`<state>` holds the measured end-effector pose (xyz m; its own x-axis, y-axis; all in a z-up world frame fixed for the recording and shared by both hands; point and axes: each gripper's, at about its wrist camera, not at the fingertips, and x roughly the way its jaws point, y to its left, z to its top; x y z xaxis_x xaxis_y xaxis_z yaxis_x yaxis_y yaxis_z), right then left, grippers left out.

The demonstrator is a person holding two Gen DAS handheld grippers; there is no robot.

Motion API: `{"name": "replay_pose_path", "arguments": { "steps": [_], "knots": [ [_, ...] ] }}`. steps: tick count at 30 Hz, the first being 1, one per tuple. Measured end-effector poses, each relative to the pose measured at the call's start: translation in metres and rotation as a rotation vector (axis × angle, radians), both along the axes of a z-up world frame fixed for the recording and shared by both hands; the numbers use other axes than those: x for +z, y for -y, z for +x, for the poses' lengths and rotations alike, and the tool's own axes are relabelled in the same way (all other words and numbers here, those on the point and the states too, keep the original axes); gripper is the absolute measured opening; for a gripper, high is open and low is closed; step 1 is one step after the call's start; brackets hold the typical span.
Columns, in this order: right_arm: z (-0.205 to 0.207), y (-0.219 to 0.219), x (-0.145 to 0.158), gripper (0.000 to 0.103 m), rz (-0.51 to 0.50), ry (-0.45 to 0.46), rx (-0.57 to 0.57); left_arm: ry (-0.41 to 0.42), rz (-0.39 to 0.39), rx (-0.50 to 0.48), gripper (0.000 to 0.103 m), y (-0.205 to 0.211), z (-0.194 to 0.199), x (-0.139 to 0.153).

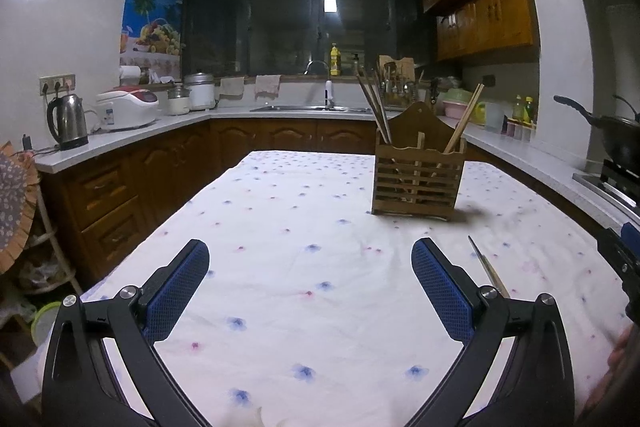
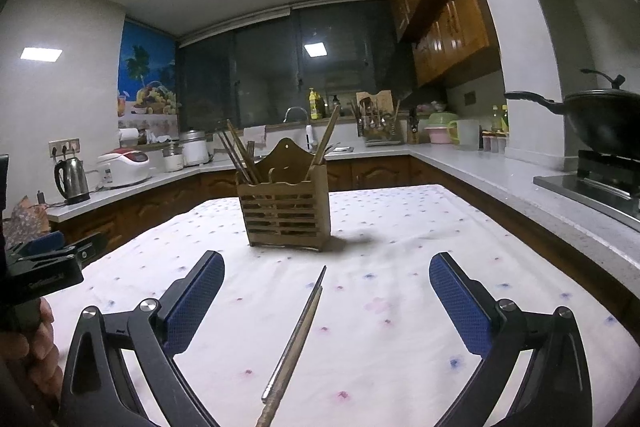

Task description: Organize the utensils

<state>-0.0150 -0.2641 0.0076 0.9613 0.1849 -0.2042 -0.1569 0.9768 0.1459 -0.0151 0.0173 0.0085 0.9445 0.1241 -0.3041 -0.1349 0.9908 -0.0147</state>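
Your right claw hangs spread wide and empty over the surface, straddling what looks like a pair of chopsticks lying flat between its pads, so it seems lined up for a pick. Your left claw is also agape, holding nothing, waiting off to the side. Farther ahead, the wooden utensil holder stands upright, with chopsticks already leaning in its compartments, the likely home for this last pair.

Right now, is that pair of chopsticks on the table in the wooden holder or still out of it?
Out. The chopsticks lie flat on the tablecloth, short of the wooden holder, between the right hand-held gripper's open fingers.
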Motion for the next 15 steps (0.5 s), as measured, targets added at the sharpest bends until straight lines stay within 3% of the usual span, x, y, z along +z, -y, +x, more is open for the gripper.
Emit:
{"name": "replay_pose_path", "arguments": {
  "steps": [15],
  "knots": [
    [-0.006,-0.001,-0.004,0.103,-0.003,0.016,0.01,0.023,0.053,-0.004,0.103,0.012,-0.006,0.0]
  ]
}}
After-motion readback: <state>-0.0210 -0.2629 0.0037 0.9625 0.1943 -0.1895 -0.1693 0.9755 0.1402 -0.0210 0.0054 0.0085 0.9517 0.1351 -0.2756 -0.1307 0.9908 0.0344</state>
